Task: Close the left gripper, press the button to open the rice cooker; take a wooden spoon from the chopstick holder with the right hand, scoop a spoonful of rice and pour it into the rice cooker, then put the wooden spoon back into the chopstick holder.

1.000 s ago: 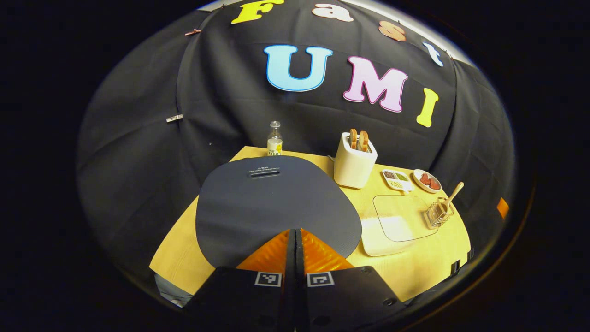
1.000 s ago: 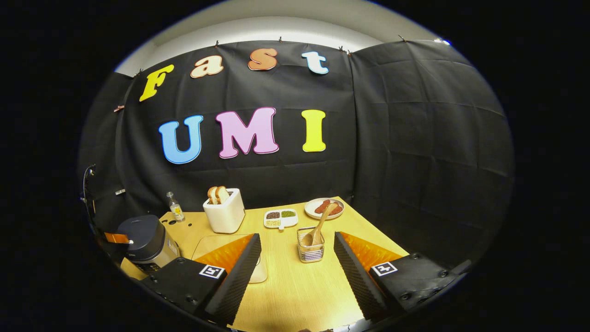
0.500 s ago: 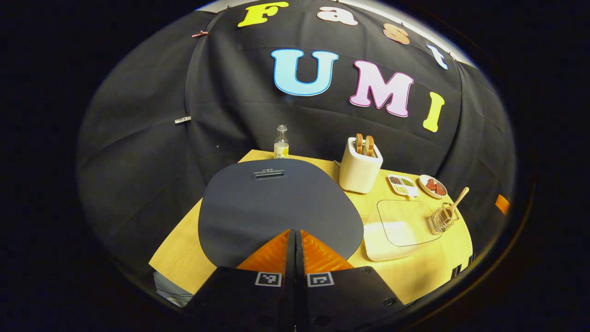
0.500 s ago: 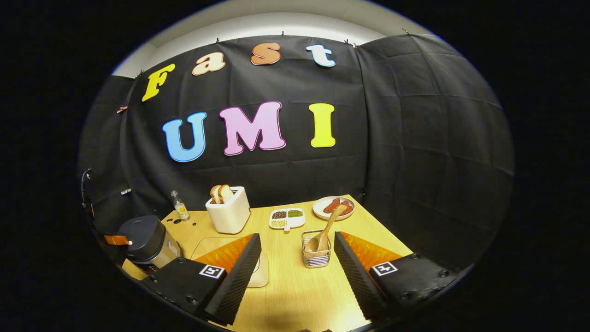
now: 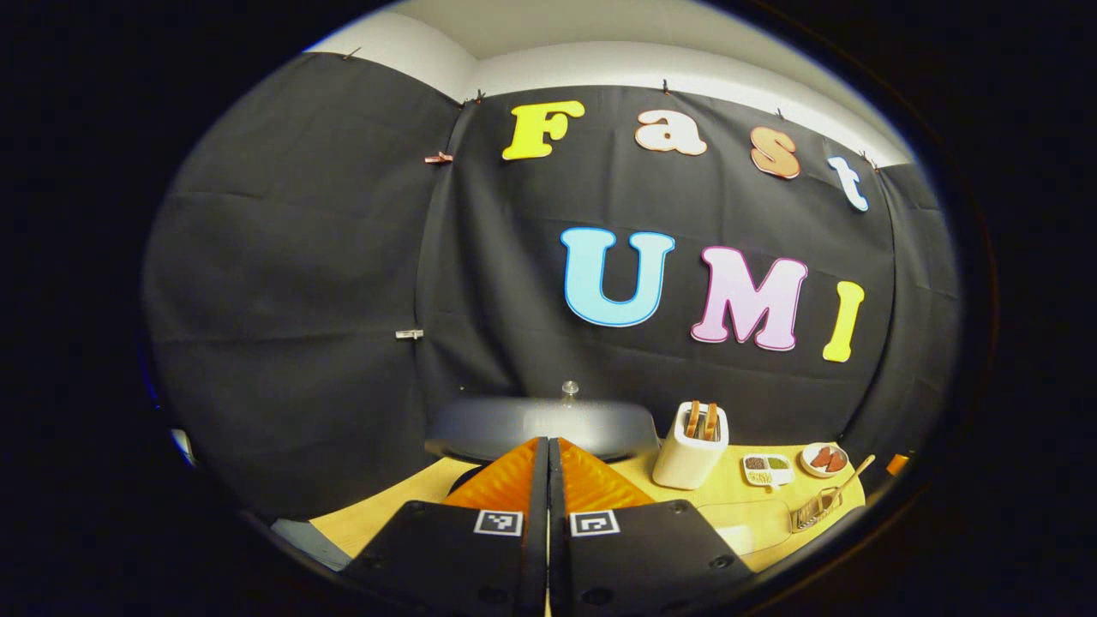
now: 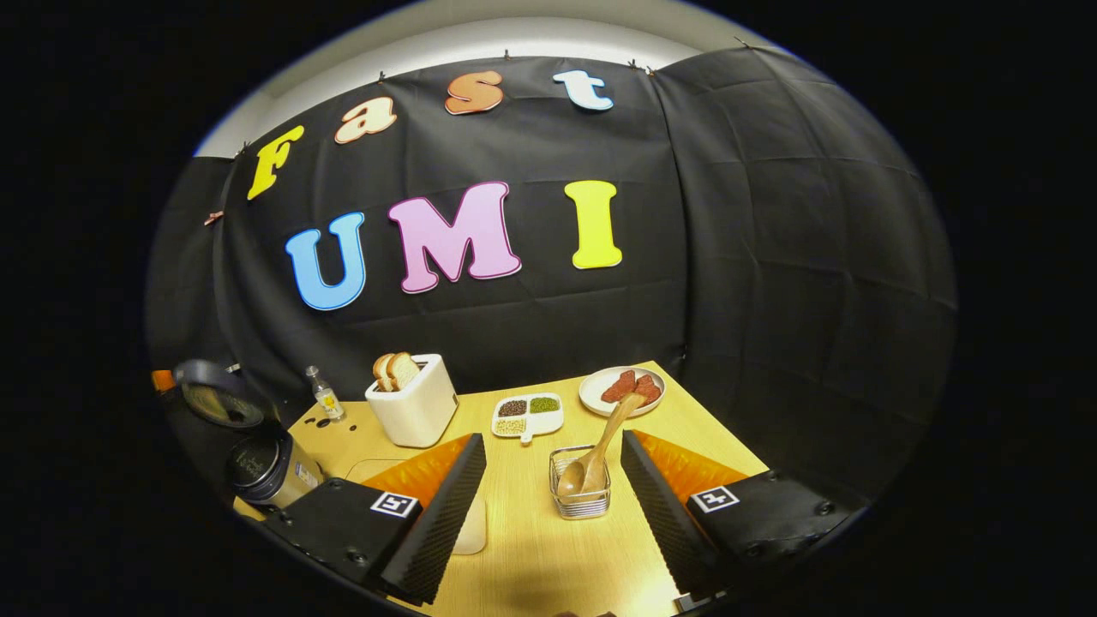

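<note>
Step in hand: the button press looks finished. In the right gripper view the rice cooker [image 6: 267, 470] has its lid [image 6: 216, 396] swung up and the pot mouth open, so I judge the task is turning to the spoon.

Left tongs [image 5: 548, 467]: fingers together, nothing between them, pointing at the blurred underside of the raised lid [image 5: 542, 426] just ahead.

Right tongs [image 6: 553, 480]: fingers wide apart and empty, hovering above the tabletop [image 6: 548, 548] with the chopstick holder [image 6: 581, 493] between them and slightly ahead.

Wooden spoon [image 6: 596, 450]: it stands in the chopstick holder, bowl down, with the handle leaning up and away toward the plate [image 6: 621, 390] behind the holder.

Rice: the shallow tray [image 6: 467, 531] lies left of the chopstick holder, between it and the rice cooker, mostly hidden by a finger of the right tongs; its contents cannot be judged here.

Other things: the toaster [image 6: 411, 401] and the divided dish [image 6: 527, 414] sit behind the chopstick holder, well apart from it.

Next move calls for: bringing the right tongs forward and down until the handle sits between the fingers, above the holder's rim, then closing on it. The handle is thin and tilted, so the grip should match its lean, and the lift should follow it to avoid dragging the light wire holder along.
</note>
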